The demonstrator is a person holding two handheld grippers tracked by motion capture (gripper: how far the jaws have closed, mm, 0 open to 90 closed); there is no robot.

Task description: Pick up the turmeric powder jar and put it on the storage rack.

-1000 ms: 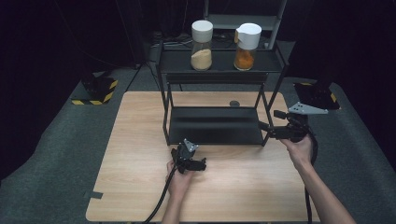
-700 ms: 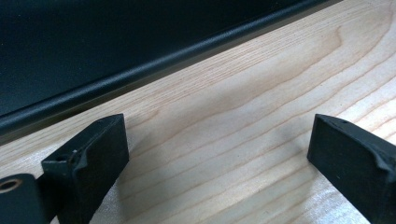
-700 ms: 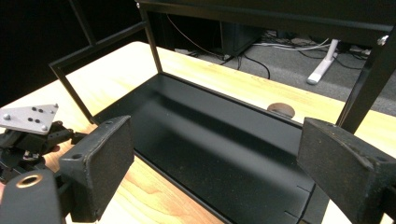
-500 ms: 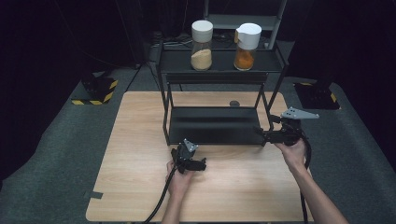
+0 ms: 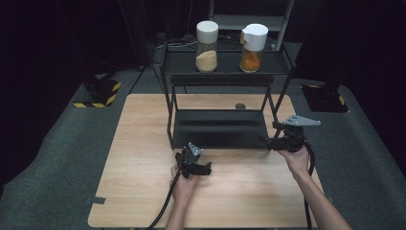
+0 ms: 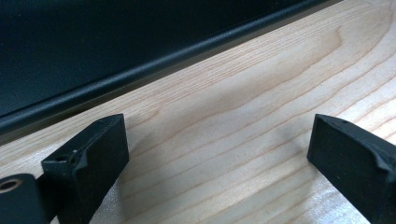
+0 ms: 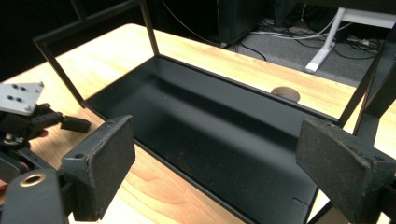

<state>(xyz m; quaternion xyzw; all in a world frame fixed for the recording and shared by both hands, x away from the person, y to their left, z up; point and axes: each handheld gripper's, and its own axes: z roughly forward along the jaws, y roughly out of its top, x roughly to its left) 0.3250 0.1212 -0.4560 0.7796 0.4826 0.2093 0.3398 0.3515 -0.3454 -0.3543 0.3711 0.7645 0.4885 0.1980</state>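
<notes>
A black two-tier metal rack (image 5: pixel 225 76) stands on the wooden table (image 5: pixel 143 143). Its top shelf carries a jar of beige powder (image 5: pixel 207 45) and a jar of orange powder (image 5: pixel 252 45), both with white lids. My left gripper (image 5: pixel 205 168) rests low on the table in front of the rack's lower shelf (image 5: pixel 218 128); its jaws stand open over bare wood (image 6: pixel 219 154). My right gripper (image 5: pixel 272 136) hovers at the rack's front right corner, pointing across the lower shelf (image 7: pixel 210 121). Its jaws (image 7: pixel 215 172) have just been closing a little, stay open, and nothing is between them.
A small dark round disc (image 5: pixel 240 106) lies on the table behind the rack, also seen past the shelf (image 7: pixel 286 94). The rack's thin posts (image 7: pixel 149 32) frame the lower shelf. Dark floor with yellow-black striped bases (image 5: pixel 98 96) surrounds the table.
My right gripper has come down and a little left, closer to the rack's front right corner. The left gripper has stayed put.
</notes>
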